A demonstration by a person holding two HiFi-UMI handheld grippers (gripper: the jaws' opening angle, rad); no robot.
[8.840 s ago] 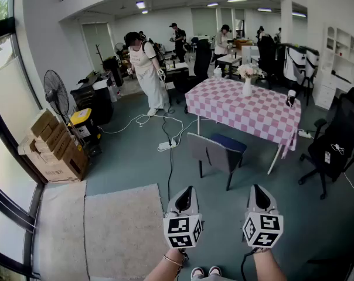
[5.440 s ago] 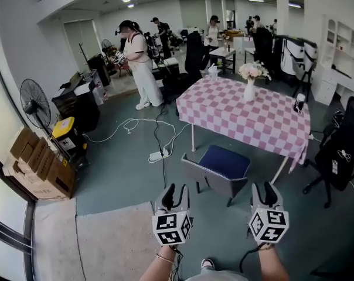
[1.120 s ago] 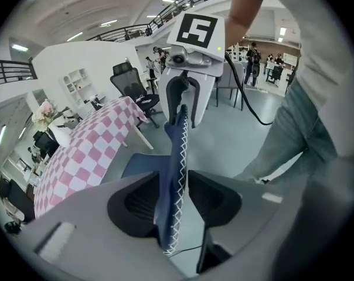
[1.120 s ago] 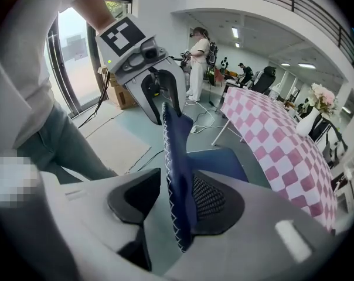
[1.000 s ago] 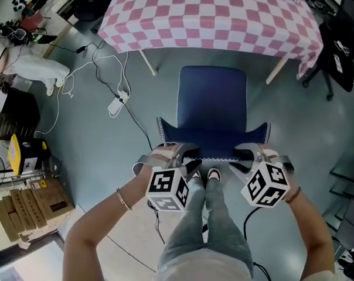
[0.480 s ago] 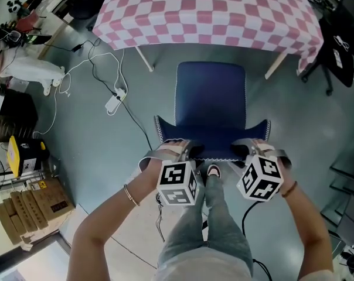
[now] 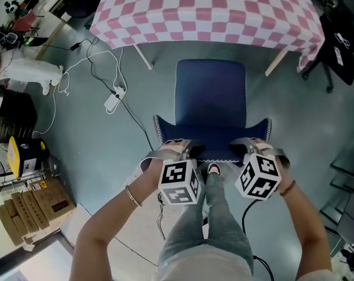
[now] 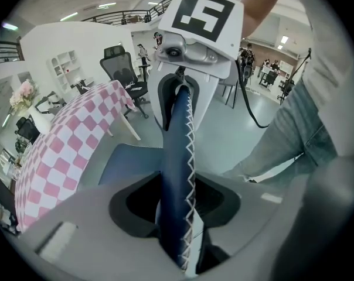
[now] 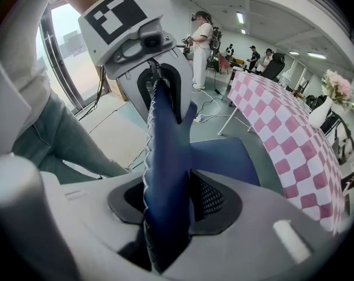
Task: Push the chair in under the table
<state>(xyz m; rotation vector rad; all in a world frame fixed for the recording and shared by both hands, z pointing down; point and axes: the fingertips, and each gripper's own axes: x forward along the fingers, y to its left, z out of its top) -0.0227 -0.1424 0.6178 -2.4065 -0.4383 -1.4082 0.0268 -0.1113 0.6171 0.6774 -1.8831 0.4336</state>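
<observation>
A blue chair (image 7: pixel 211 95) stands with its seat toward the pink-checked table (image 7: pixel 206 10), its front edge just under the cloth's hem. I stand behind it. My left gripper (image 7: pixel 178 150) sits over the left part of the chair's back edge (image 7: pixel 212 154), and its jaws have just been closing with the stitched blue edge (image 8: pixel 176 174) between the pads. My right gripper (image 7: pixel 247 148) is shut on the right part of the same edge (image 9: pixel 165 174). In each gripper view the blue edge runs on to the other gripper's jaws further along.
The table's white legs (image 7: pixel 143 58) stand either side of the chair. A power strip with cables (image 7: pixel 113 102) lies on the floor to the left. A black office chair (image 7: pixel 341 22) is at the right, cardboard boxes (image 7: pixel 30 206) at the lower left. My legs (image 7: pixel 215 227) are right behind the chair.
Both grippers have sunk a little onto the top edge of the chair's back. In the oldest frames I stood across the room from the chair.
</observation>
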